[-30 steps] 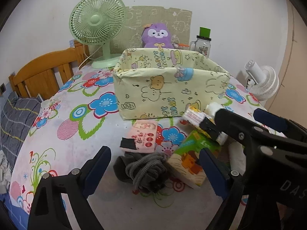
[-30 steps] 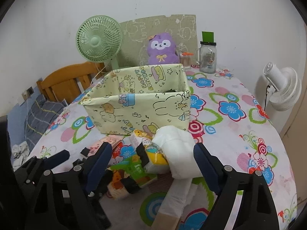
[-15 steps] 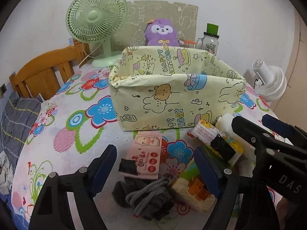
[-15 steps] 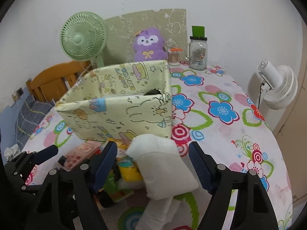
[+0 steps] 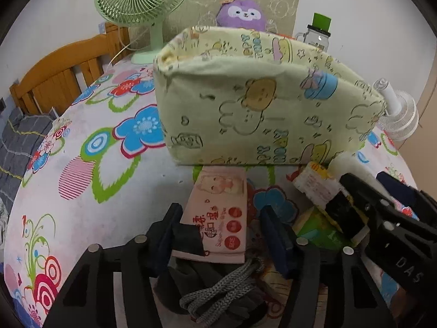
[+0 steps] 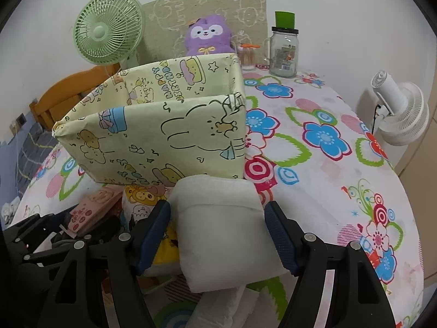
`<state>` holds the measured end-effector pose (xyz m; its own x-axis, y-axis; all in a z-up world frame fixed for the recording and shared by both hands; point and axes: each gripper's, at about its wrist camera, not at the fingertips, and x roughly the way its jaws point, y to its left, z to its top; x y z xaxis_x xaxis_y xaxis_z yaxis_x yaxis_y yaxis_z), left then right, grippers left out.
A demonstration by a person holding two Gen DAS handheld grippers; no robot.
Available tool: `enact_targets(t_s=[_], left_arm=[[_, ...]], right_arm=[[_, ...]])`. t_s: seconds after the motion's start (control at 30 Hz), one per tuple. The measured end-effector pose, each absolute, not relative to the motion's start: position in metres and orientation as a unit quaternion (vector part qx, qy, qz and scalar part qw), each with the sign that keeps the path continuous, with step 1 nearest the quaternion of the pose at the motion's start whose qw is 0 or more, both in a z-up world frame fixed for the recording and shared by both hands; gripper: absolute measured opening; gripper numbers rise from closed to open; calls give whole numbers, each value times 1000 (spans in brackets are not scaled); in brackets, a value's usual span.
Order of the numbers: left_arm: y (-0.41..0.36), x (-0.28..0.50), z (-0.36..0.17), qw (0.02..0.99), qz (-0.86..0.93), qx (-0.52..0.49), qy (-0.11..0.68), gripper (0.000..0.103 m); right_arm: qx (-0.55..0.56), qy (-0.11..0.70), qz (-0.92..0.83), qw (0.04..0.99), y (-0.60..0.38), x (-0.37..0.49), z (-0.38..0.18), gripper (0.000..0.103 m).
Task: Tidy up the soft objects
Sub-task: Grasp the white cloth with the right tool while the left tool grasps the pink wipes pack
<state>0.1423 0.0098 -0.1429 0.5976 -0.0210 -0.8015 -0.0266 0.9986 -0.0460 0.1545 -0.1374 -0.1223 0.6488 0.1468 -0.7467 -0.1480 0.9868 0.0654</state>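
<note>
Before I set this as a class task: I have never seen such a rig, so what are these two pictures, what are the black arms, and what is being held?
There is no robot here. A person holds a hand tool in each hand, each with a two-finger claw and a wide-angle camera looking along the fingers. One picture comes from the left tool, the other from the right.

Both look across a flower-patterned table at a yellow fabric box, with soft things piled in front of it.

The left claw is open and straddles a pink tissue packet, above a grey knitted item.

The right claw has its fingers at both sides of a white padded bundle. Whether it is really gripping cannot be told.
</note>
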Motion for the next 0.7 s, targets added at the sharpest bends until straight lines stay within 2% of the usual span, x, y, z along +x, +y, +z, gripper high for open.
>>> enact_targets(t_s=[0.07,0.2,0.23,0.4,0.7], left_arm=[[8,139,-144,896,11,-14,444,49],[10,137,-144,898,11,-18,440,40],[10,137,-143,897,12,-19,441,40],[9,131,-142,896,12,-18,443,40],[8,118,-129,902,8,-24,431,39]], right_arm=[[14,414,90,906,-140,154,-125,70],[38,418,106,901,-141,154,-126,53],[34,417,109,901,-140,154,-125,46],[13,409,111,906,-132,147,-120,29],[16,395,109,912,-135,135,-107,20]])
